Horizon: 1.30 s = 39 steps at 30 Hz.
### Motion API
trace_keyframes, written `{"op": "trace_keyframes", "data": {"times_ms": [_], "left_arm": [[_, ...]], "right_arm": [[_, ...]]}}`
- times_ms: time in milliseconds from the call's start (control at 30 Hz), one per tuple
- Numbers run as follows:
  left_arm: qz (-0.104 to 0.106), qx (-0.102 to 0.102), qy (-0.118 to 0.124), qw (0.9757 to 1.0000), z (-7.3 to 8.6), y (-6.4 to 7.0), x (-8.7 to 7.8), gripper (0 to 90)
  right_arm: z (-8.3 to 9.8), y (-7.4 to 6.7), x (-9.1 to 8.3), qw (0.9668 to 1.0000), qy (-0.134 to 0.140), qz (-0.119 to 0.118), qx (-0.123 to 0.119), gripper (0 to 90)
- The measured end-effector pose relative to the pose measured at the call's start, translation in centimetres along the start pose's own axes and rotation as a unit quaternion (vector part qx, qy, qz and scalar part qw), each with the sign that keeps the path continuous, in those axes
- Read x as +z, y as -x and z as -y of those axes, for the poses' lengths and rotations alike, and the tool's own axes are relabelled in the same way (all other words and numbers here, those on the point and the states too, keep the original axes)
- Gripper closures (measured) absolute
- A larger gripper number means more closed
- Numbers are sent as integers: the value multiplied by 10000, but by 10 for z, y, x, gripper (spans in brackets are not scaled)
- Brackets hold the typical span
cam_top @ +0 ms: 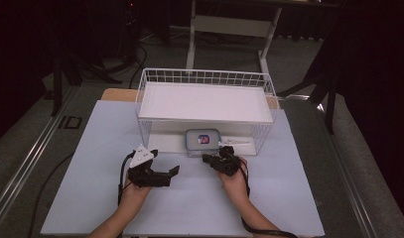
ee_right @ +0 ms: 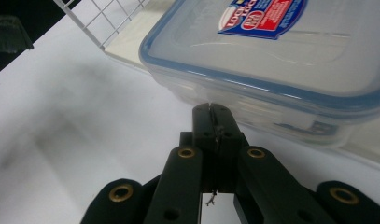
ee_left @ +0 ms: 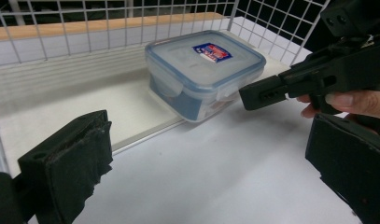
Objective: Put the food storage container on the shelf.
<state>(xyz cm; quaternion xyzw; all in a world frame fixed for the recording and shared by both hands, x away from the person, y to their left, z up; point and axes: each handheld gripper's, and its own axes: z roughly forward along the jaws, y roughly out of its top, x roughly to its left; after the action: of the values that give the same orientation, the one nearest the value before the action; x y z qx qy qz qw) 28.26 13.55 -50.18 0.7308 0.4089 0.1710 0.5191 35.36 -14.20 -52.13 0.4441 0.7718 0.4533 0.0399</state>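
The high view takes in the white table (cam_top: 189, 208) and the wire rack (cam_top: 204, 77) with its white shelf (2 levels), plus both hands. The left gripper (cam_top: 160, 173), near left, has its jaws spread wide with nothing between them. The right gripper (ee_right: 211, 112) has its jaws pressed together, tips just short of the box (ee_right: 271, 60). Up close, the box is clear plastic with a blue-rimmed lid, side clips and a red-and-blue label (ee_left: 212, 52); it sits at the near edge of the rack's bottom level.

1. The container (ee_left: 204, 70) is clear with a blue-rimmed lid and a red-and-blue label.
2. The wire basket (cam_top: 155, 79) is white.
3. The table (cam_top: 189, 203) is pale blue-white.
4. Both grippers are black.
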Motion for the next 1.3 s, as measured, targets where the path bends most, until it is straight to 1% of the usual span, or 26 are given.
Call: {"op": "trace_keyframes", "data": {"times_ms": [67, 133, 167, 233, 300, 333, 467, 500, 567, 633, 733, 800, 867, 933, 1000, 1067, 1100, 1167, 1233, 1300], "left_arm": [[-21, 68, 19, 10000, 1, -1, -1, 15], [-16, 51, 22, 10000, 2, -2, -1, 15], [-45, 50, 62, 10000, 2, -2, -2, 15], [-62, 68, 49, 9999, 2, -3, -2, 15], [-56, 30, 70, 10000, 3, -4, -2, 15], [-50, 4, 18, 10000, 3, -4, -2, 15], [-2, -43, -12, 10000, 6, -4, -1, 15], [7, -42, -18, 10000, 6, -4, -1, 15], [-2, -24, -55, 10000, 7, -4, 1, 15], [1, -31, -55, 10000, 7, -4, 1, 15], [1, -43, -39, 10000, 7, -3, 2, 15], [9, -37, -23, 10000, 7, -2, 2, 15], [6, -2, -63, 10000, 7, -1, 3, 15], [35, 24, -31, 10000, 7, 0, 3, 15], [26, 59, -46, 10000, 7, 0, 2, 15], [20, 35, -32, 10000, 7, 0, 1, 15], [4, 34, -30, 10000, 7, -1, 1, 15], [7, 1, -23, 10000, 7, -2, 1, 15], [8, -16, 0, 10000, 7, -2, 0, 15], [11, -17, -14, 10000, 7, -2, 0, 15]], "right_arm": [[-2, -1, 4, 10000, -6, -6, -12, 900], [-3, -1, 7, 10000, 2, -23, 1, 900], [-4, 0, 9, 10000, 4, 3, -19, 900], [-5, 0, 11, 10000, 9, -6, 6, 900], [-8, 0, 14, 10000, 12, 24, -18, 900], [-9, 0, 16, 10000, 7, 17, -21, 900], [-10, 1, 18, 10000, 7, 33, 7, 900], [-11, 2, 19, 10000, 21, 74, -6, 900], [-13, 4, 20, 10000, 51, 56, 41, 900], [-13, 3, 20, 9998, 114, 122, 63, 900], [-15, 2, 21, 9999, 104, 130, -6, 900], [-16, 3, 23, 9999, 119, 117, -9, 900], [-17, 5, 25, 9998, 142, 111, 68, 900], [-18, 5, 27, 9998, 138, 135, 70, 900], [-19, 6, 29, 9998, 134, 103, 117, 900], [-19, 6, 30, 9998, 127, 138, 112, 900], [-20, 6, 31, 9998, 112, 116, 151, 899], [-22, 8, 33, 9997, 177, 141, 73, 900], [-23, 8, 35, 9996, 179, 211, 31, 899], [-25, 8, 37, 9996, 179, 217, 11, 899]]}}
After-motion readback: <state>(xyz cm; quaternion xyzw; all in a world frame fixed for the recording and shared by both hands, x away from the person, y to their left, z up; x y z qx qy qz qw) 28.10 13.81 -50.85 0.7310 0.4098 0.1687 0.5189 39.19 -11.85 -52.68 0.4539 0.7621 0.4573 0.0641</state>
